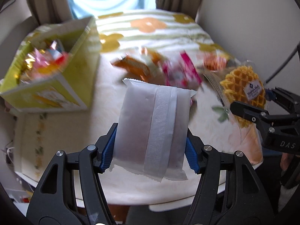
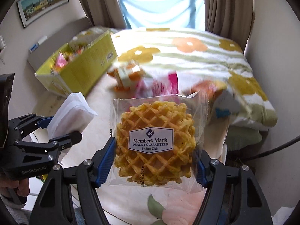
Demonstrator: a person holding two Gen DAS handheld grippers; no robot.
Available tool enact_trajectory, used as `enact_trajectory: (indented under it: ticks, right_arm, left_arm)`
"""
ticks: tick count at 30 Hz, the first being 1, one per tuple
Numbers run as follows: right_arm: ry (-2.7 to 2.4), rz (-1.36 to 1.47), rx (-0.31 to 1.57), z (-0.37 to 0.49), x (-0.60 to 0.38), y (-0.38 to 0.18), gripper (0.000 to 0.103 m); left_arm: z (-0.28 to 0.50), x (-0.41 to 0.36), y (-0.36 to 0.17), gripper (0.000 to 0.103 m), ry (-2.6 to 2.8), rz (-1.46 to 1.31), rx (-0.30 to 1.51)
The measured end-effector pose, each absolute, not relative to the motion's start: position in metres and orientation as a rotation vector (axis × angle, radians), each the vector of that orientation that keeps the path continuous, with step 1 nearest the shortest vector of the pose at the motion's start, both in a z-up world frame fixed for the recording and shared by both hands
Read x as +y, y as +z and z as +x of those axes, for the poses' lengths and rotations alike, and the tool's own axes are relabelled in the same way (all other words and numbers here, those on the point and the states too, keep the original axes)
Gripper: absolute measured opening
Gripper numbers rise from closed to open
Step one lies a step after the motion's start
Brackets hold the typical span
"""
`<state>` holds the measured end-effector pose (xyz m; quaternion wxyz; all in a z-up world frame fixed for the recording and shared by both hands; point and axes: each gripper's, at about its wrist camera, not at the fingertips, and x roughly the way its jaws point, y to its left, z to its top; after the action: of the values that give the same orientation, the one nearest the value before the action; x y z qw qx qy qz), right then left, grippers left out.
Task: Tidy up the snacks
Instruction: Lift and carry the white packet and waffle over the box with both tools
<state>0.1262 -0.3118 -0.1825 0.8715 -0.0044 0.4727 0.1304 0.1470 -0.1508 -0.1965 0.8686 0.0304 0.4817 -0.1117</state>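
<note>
My left gripper (image 1: 150,148) is shut on a frosted white snack packet (image 1: 150,129), held above the table; the packet also shows at the left of the right wrist view (image 2: 71,110). My right gripper (image 2: 155,159) is shut on a clear-wrapped waffle packet (image 2: 155,142) with a Member's Mark label; that packet shows at the right of the left wrist view (image 1: 241,91). A yellow-green box (image 1: 56,86) holding several wrapped snacks stands at the left, and in the right wrist view (image 2: 84,71). Loose orange (image 1: 133,65) and pink (image 1: 181,71) snack packs lie on the table beyond.
The table (image 1: 61,131) has a pale floral cloth. A flowered blanket (image 2: 196,56) lies at the far side under a curtained window (image 2: 161,5). The table's front edge (image 1: 168,200) is just below my left gripper. A cable (image 2: 277,148) hangs at the right.
</note>
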Motion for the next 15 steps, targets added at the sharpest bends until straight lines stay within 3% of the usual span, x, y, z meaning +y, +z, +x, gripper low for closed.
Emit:
enact_trajectory:
  ticks: [15]
  right_arm:
    - [0.312,0.018,0.847,0.195,-0.203,-0.091,0.068]
  left_arm:
    - [0.225,-0.015,-0.102,0.061,-0.169,-0.008,0.868]
